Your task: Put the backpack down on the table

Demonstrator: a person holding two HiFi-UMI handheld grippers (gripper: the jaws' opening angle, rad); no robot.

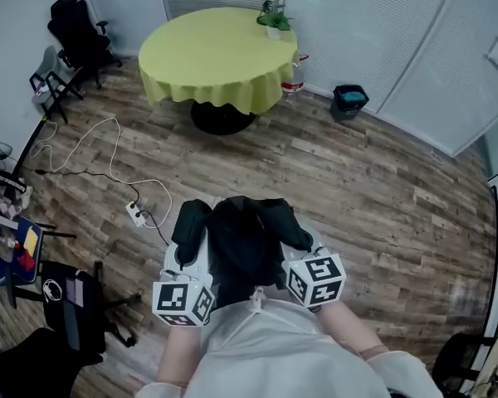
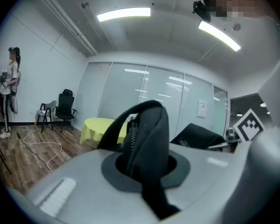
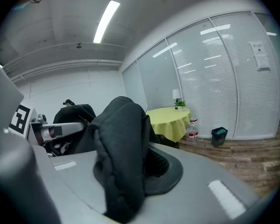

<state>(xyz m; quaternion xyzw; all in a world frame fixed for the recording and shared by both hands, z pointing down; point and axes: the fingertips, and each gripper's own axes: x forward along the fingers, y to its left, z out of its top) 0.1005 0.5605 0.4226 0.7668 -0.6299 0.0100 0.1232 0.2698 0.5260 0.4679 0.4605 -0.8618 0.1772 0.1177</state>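
A black backpack (image 1: 247,240) hangs in front of me above the wood floor, carried between both grippers. My left gripper (image 1: 192,254) is shut on a black zippered fold of the backpack (image 2: 148,134), which fills the gap between its jaws. My right gripper (image 1: 304,245) is shut on a thick padded part of the backpack (image 3: 122,143). The round table with the yellow-green cloth (image 1: 201,56) stands some way ahead; it also shows as the table (image 2: 99,127) in the left gripper view and the table (image 3: 170,120) in the right gripper view.
A potted plant (image 1: 274,21) stands at the table's far edge, a water bottle (image 1: 293,78) and a dark bin (image 1: 349,99) on the floor to its right. A power strip with cables (image 1: 135,214) lies on the floor at left. Black office chairs (image 1: 79,31) stand at far left, and a person (image 2: 11,78) stands by the wall.
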